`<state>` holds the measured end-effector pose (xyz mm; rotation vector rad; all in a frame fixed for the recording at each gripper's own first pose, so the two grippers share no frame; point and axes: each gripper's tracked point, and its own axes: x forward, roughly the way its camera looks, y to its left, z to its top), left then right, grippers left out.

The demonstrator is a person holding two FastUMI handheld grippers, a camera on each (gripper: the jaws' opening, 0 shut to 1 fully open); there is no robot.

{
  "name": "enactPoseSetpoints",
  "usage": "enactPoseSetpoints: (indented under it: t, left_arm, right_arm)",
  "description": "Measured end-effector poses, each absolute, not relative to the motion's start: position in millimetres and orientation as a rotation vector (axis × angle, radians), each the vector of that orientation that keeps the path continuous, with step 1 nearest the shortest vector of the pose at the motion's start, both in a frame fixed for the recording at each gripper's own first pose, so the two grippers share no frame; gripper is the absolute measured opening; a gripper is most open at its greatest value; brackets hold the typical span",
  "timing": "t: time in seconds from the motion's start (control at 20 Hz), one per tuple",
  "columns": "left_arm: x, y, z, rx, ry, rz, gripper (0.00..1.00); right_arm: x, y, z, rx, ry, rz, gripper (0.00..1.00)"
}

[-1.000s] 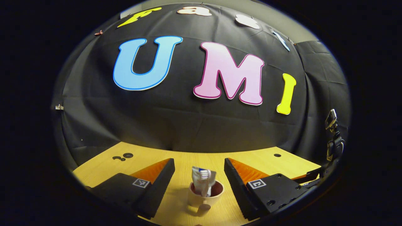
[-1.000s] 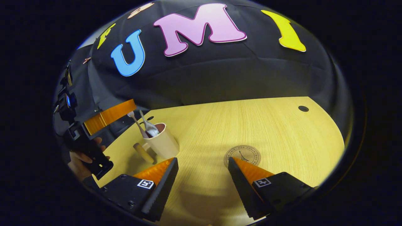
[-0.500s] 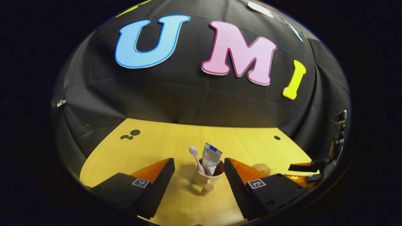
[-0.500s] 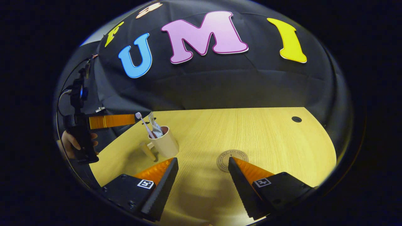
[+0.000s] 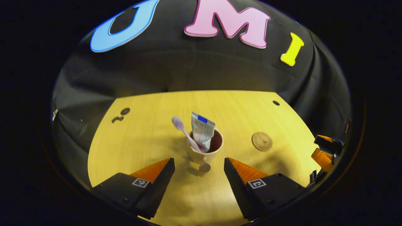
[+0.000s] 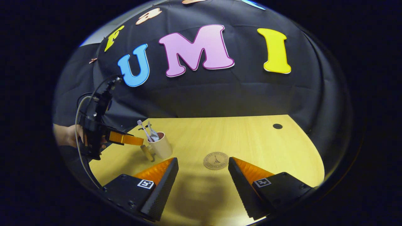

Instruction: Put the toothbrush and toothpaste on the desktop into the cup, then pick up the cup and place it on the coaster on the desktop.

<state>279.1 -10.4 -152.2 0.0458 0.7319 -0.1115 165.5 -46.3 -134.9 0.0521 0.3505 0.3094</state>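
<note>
Both grippers [image 5: 199, 163] [image 6: 203, 163] were wide open, holding nothing. A crooked grab could tip the cup [image 5: 205, 147], spilling brush [image 5: 185, 131] and paste [image 5: 202, 130].

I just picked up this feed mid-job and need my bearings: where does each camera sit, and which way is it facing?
Left gripper view: rides the left gripper, looking down and forward at the cup holding toothbrush and toothpaste; its own open fingers show below.
Right gripper view: rides the right gripper, facing the coaster across the desktop; own open fingers below, plus the left gripper and a hand at left.
Shared: cup, coaster, desktop.
</note>
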Motion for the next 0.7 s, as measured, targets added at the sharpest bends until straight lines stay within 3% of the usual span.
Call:
enactPoseSetpoints:
  t: [0.45, 0.5, 0.55, 0.7]
  left_arm:
    - [315, -15, -210, 0.007, 1.002, -0.082, 0.98]
    - [316, -15, -213, 0.007, 1.021, -0.085, 0.92]
    - [316, -15, -216, 0.013, 1.040, -0.090, 0.96]
    - [313, -11, -222, 0.039, 1.094, -0.084, 0.90]
  right_arm:
    - [136, -93, -141, 0.146, 0.418, 0.171, 0.98]
    - [134, -94, -145, 0.150, 0.429, 0.164, 0.98]
    - [133, -96, -147, 0.158, 0.438, 0.159, 0.98]
    - [130, -98, -151, 0.176, 0.450, 0.150, 0.98]
